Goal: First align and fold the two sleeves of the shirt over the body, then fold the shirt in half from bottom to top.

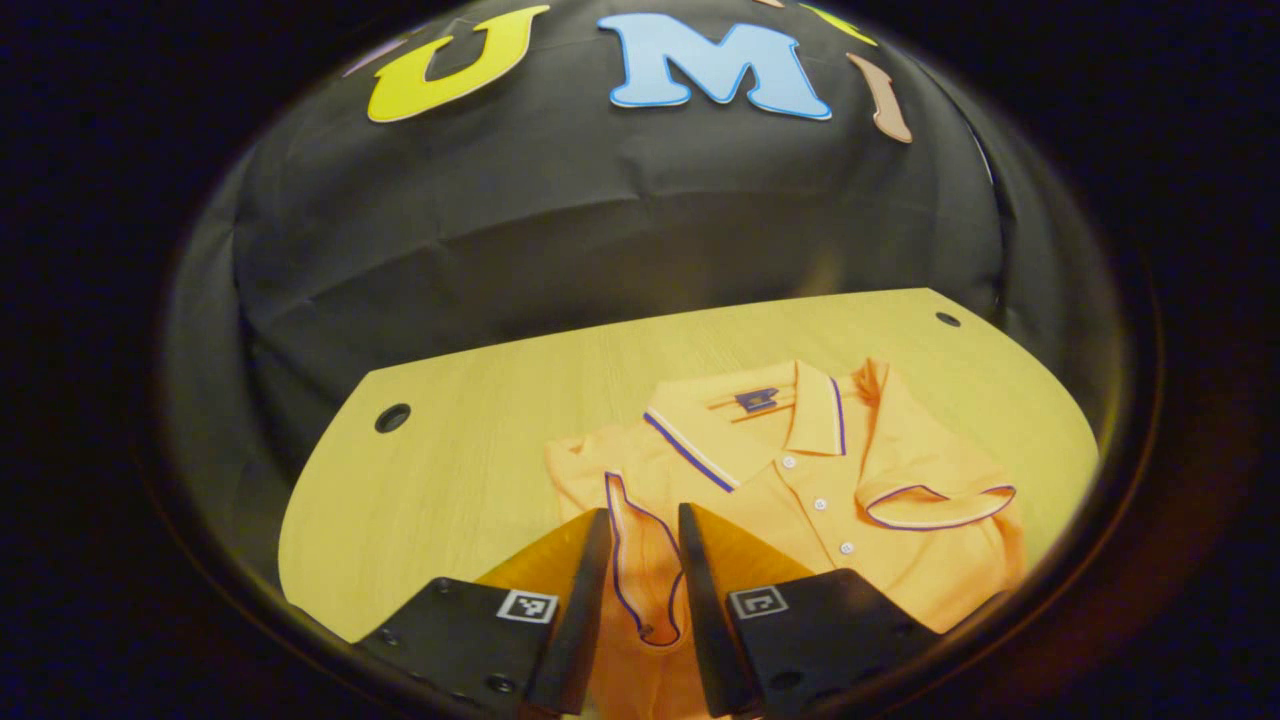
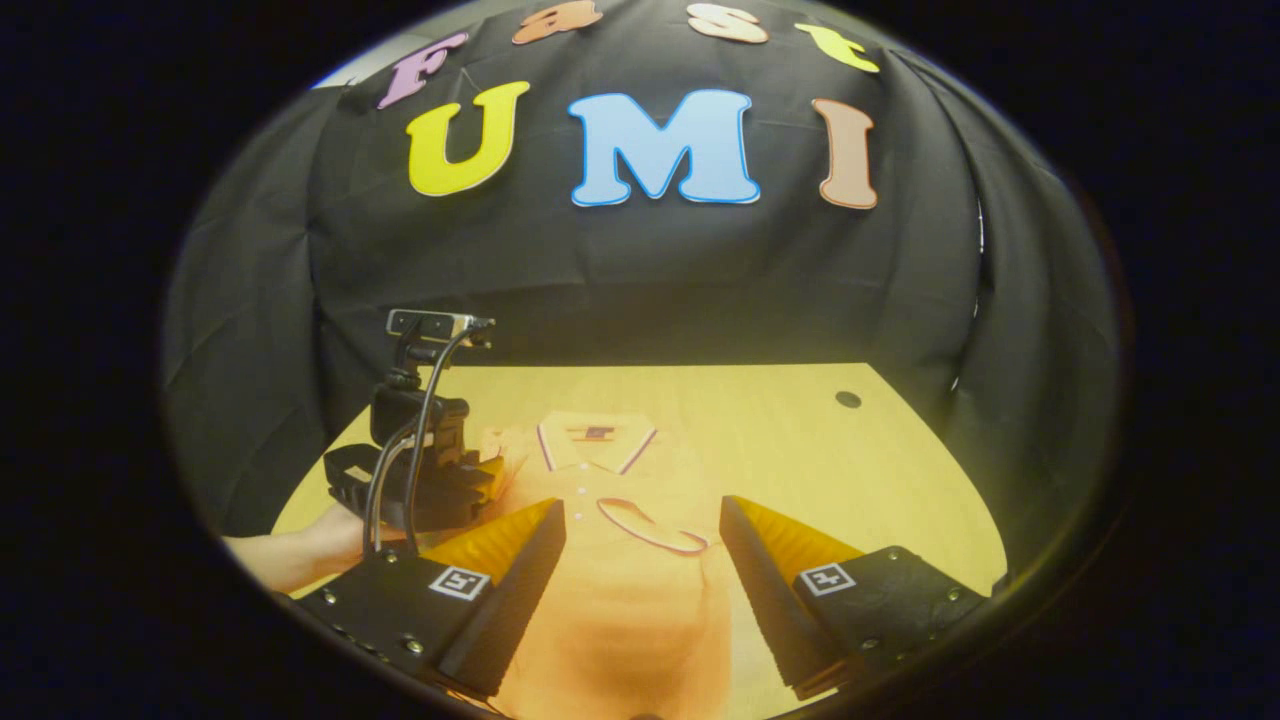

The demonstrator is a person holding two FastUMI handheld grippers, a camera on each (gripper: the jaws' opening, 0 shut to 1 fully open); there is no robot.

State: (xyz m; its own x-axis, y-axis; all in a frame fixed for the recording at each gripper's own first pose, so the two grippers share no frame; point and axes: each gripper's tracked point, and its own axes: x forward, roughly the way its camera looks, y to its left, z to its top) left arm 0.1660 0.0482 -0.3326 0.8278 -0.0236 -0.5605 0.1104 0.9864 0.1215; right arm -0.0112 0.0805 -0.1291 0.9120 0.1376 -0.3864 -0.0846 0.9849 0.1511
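— So, where is the shirt right now?

— It lies face up on the wooden tabletop, collar toward the booth's black wall, buttons running down the middle.

— And your left claw?

— Its two fingers stand close together with one sleeve between them. I see the dark-piped cuff edge running up through the narrow gap. Whether both fingers truly press on the cloth, I cannot tell; they stand just beside it on either side.

— What about the other sleeve?

— The second sleeve lies folded over the body of the shirt, its piped cuff curving across the chest, near the button line.

— Your right claw?

— Spread wide, nothing between the fingers. It hangs above the lower body of the shirt, and the folded cuff shows between its fingertips, farther off.

— Can you see your left claw from the right gripper view?

— Yes, at the shirt's far side, with its camera mount and black cables, and my hand holding it low over the tabletop.
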